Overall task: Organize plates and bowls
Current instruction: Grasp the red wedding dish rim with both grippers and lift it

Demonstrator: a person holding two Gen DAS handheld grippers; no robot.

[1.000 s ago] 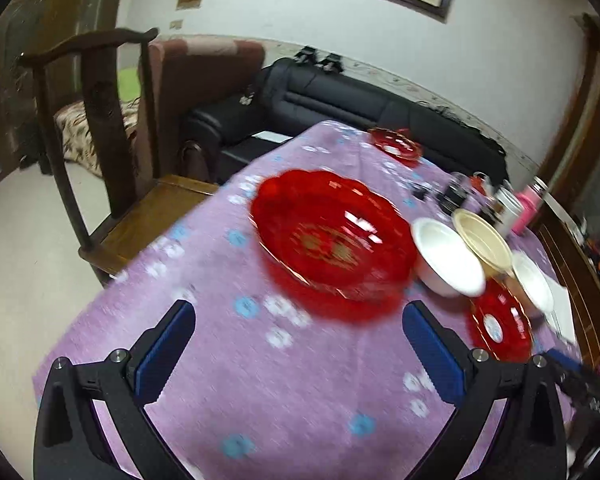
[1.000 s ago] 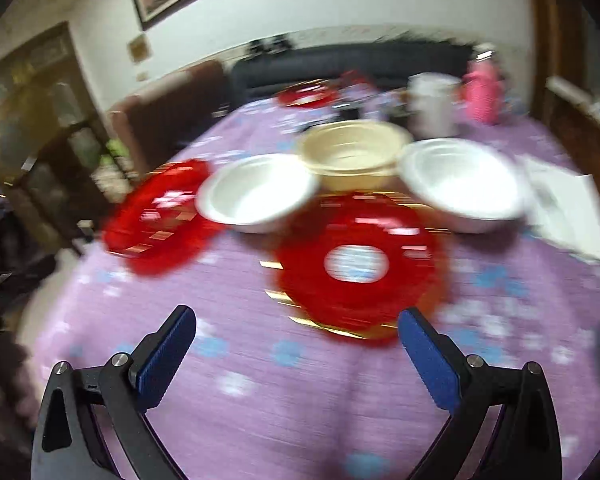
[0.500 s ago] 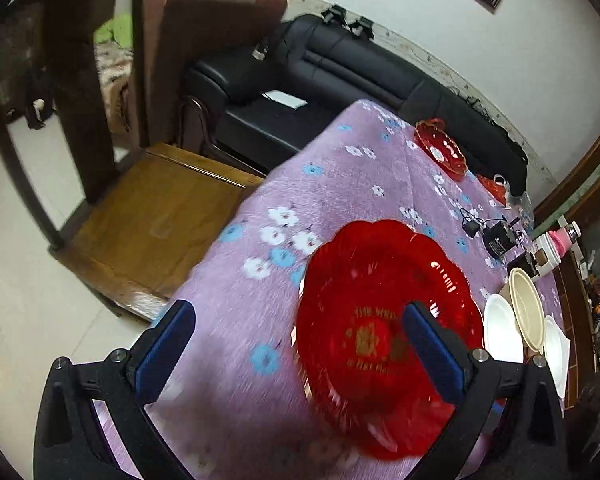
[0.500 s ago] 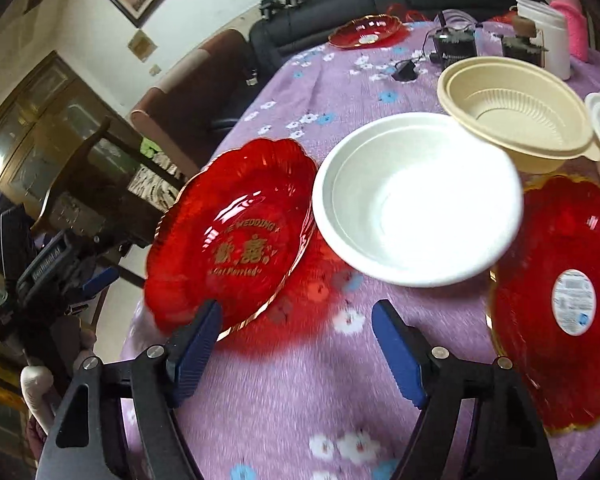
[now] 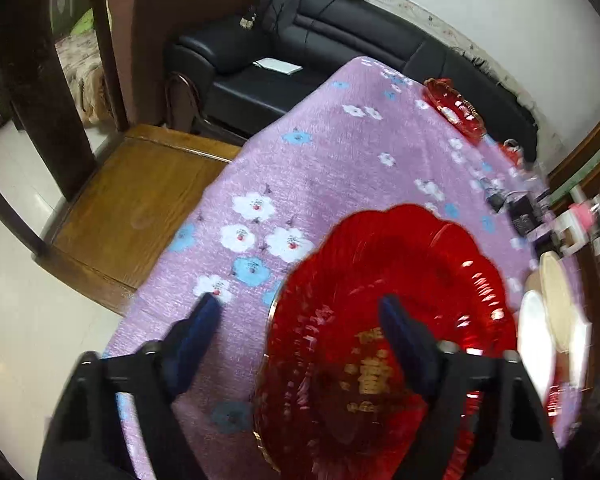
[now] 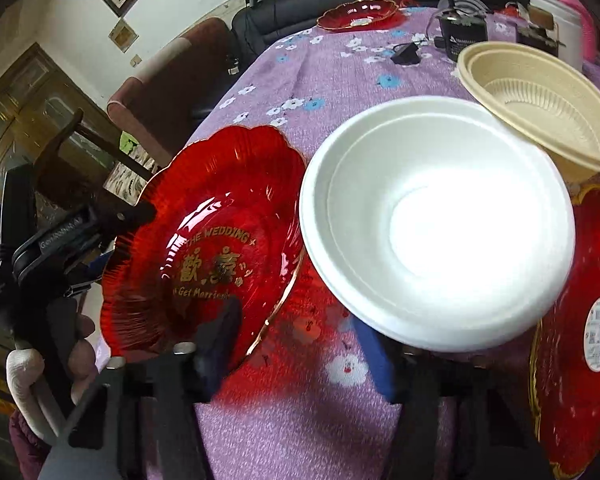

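Red and glossy, a scalloped plastic plate [image 5: 384, 320] with gold lettering lies on the purple flowered cloth of the bench [image 5: 340, 152]. The left gripper [image 5: 300, 316] straddles its near-left rim, one finger inside the dish, the other outside over the cloth; the fingers are closing but do not yet press on the rim. The right gripper [image 6: 296, 328] is also closing: its left finger lies over the same plate's [image 6: 208, 236] right edge, its right finger under the near rim of a white foam bowl [image 6: 436, 220], with bare cloth between them and nothing gripped. The likely hazard is the two grippers closing on one thin, slippery plate and flexing or tipping it, or the right finger nudging the light bowl. Beyond the fingers, a beige bowl [image 6: 540, 108] touches the white one; a second red plate [image 6: 580, 320] sits to the right, and a third [image 6: 356, 14] stands far off beside cables.
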